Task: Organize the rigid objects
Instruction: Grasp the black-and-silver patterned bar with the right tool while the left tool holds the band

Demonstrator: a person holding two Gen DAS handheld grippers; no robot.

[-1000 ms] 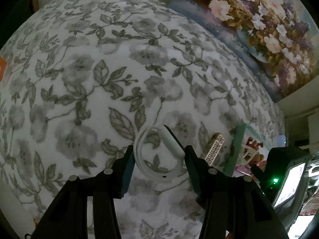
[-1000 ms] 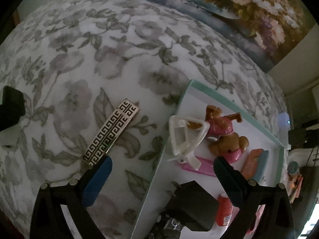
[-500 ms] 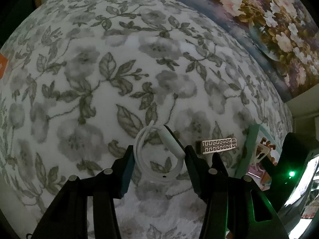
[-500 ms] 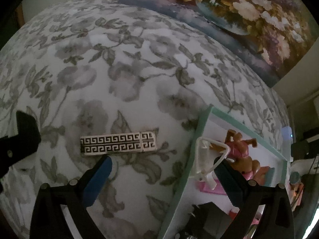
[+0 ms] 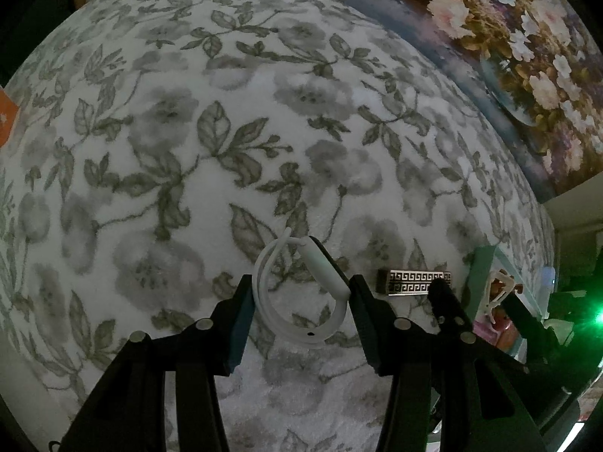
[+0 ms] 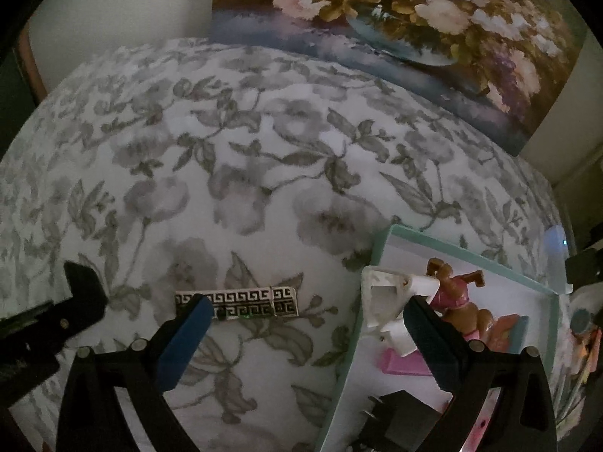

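Note:
A white curved band (image 5: 297,293) lies on the floral bedspread between the fingers of my left gripper (image 5: 299,303), which is open around it. A black-and-silver Greek-key patterned bar (image 6: 237,303) lies on the bedspread; it also shows in the left wrist view (image 5: 412,282). My right gripper (image 6: 305,329) is open above the bedspread, its left finger over the bar's left end. A teal-rimmed white box (image 6: 380,248) at the right holds a white plastic clip (image 6: 384,301), a brown toy dog (image 6: 458,297) and pink pieces.
A flower painting (image 6: 395,19) leans at the far edge of the bed. A black block (image 6: 399,418) sits in the box's near corner. A device with a green light (image 5: 599,316) is at the far right of the left wrist view.
My right gripper has moved left and down toward the patterned bar, which now lies level under its left finger. My left gripper holds still around the white band.

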